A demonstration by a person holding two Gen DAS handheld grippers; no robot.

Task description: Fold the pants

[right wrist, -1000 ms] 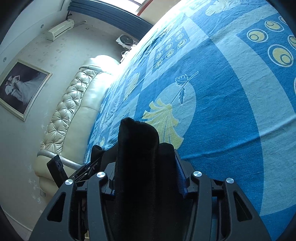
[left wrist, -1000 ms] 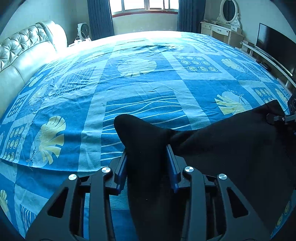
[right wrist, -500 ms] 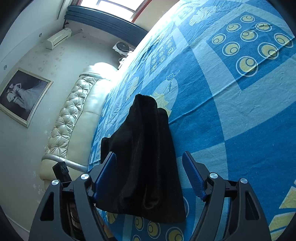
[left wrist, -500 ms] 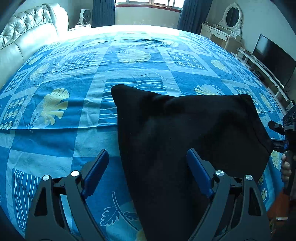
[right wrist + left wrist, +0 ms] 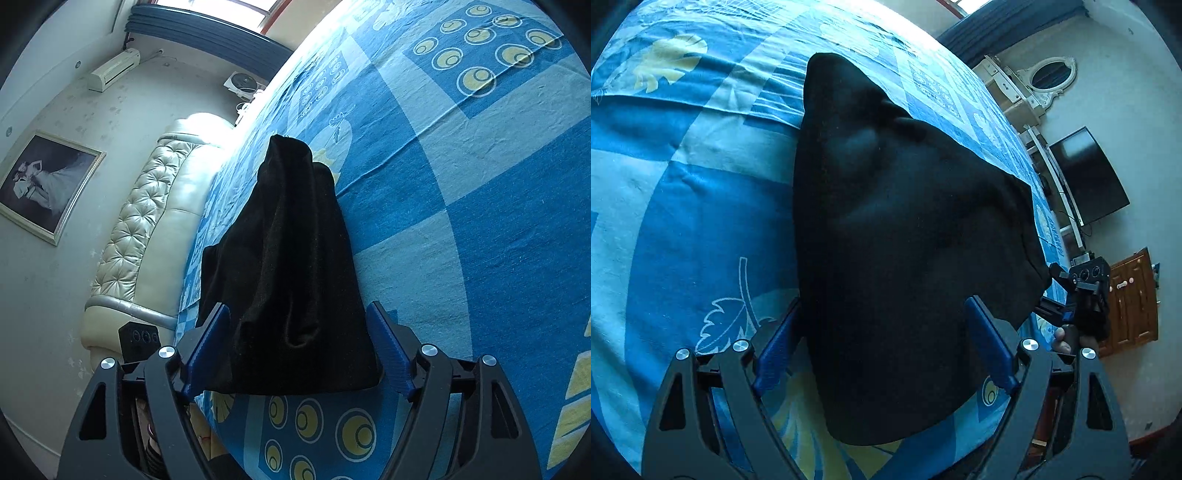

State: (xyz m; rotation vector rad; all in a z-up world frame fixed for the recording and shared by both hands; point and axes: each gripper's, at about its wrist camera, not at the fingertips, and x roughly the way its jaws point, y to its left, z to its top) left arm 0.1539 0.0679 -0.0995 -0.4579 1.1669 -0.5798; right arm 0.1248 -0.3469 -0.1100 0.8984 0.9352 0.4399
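Between the spread fingers of the left gripper (image 5: pixel 882 343), the black pants (image 5: pixel 897 229) are lying folded on the blue bedspread (image 5: pixel 683 206), nothing pinching them. Just ahead of the right gripper (image 5: pixel 297 345), its jaws also standing wide, the far end is resting loose, probably released so the fold is settling flat.

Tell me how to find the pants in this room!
Look at the big bed with the blue patterned bedspread, beside the cream tufted headboard. Near its edge lie the black pants, folded into a flat bundle. They are the only plain dark thing on the leaf-and-circle fabric.
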